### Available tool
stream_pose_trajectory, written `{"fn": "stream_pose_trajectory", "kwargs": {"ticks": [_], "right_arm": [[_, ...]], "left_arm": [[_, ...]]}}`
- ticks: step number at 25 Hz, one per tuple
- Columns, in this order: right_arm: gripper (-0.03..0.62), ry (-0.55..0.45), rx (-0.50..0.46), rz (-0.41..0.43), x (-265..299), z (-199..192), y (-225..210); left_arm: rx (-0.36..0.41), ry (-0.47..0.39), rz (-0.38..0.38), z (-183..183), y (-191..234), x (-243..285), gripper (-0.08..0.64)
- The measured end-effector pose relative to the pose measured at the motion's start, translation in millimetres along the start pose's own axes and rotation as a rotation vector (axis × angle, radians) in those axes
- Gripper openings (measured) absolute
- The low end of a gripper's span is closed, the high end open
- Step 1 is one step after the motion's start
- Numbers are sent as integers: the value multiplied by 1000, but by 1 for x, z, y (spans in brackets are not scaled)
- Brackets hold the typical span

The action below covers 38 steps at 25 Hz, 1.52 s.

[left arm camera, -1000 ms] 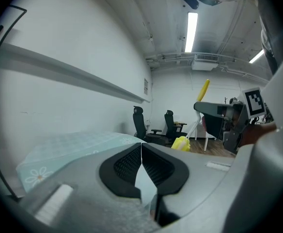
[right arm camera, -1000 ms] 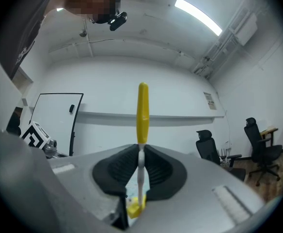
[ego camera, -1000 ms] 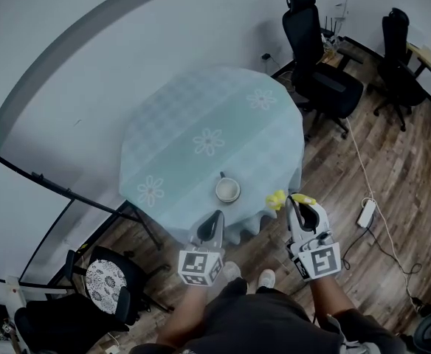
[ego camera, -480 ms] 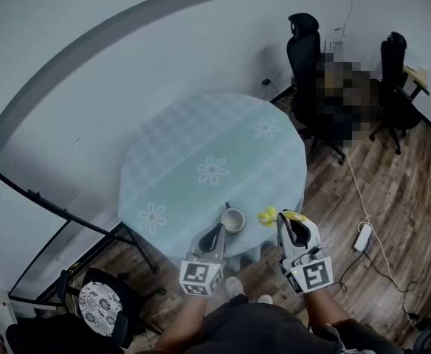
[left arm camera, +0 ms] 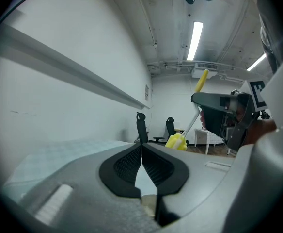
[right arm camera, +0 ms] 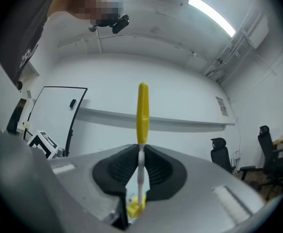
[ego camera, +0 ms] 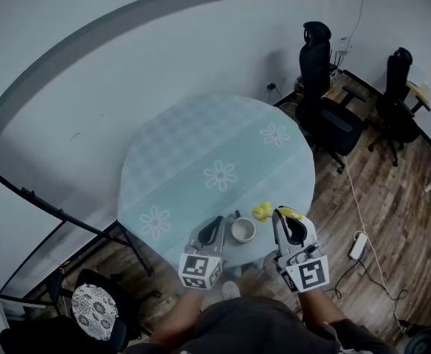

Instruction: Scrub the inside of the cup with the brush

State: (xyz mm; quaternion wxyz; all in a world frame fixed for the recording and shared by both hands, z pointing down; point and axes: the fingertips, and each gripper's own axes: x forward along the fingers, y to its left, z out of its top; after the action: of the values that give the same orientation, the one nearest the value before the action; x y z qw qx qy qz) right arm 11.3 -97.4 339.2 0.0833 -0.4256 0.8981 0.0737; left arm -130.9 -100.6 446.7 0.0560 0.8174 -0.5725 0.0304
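Note:
A pale cup (ego camera: 243,229) stands near the front edge of the round table (ego camera: 201,146), which has a light blue flowered cloth. My left gripper (ego camera: 215,222) hangs just left of the cup, its jaws shut with nothing between them (left arm camera: 141,147). My right gripper (ego camera: 280,217) is right of the cup, shut on the white shaft of the brush (right arm camera: 141,178). The brush's yellow head (ego camera: 262,211) hovers beside the cup's far right rim, outside the cup. The left gripper view shows the yellow head (left arm camera: 177,141) and the right gripper (left arm camera: 224,113) held higher.
Two black office chairs (ego camera: 326,87) (ego camera: 400,94) stand at the back right. On the wood floor to the right lies a white power strip (ego camera: 357,245) with its cable. A stool with a patterned seat (ego camera: 94,301) is at the lower left.
Both grippers have closed in on the cup: the left now sits right beside it, and the right has carried the brush head leftward to the cup's rim.

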Motion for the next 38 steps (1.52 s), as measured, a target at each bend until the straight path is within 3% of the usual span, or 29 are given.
{"fn": "stream_pose_trajectory", "kwargs": {"ticks": [5,10,22,26,37,38], "right_arm": [[40,7,-19,-15,21,-5,15],[40,33,-29,-7,32,-18,18],[40,83,25,33,56,-59,-20],[40,122,71,36,53,-75,-31],[40,162,97,78,55,-104,-64],[40,165,95,83,57,-107,-65]], "left_arm": [[24,-35,-17,4,24,1,6],[12,-18,-20,-9,32,11,6],[-6,76,-28,-57,21,54,6],[-18,94,2,-80,17,52,21],[-40,317,32,-166,-13,77,597],[-36,339,27,-175,-14,80,601]]}}
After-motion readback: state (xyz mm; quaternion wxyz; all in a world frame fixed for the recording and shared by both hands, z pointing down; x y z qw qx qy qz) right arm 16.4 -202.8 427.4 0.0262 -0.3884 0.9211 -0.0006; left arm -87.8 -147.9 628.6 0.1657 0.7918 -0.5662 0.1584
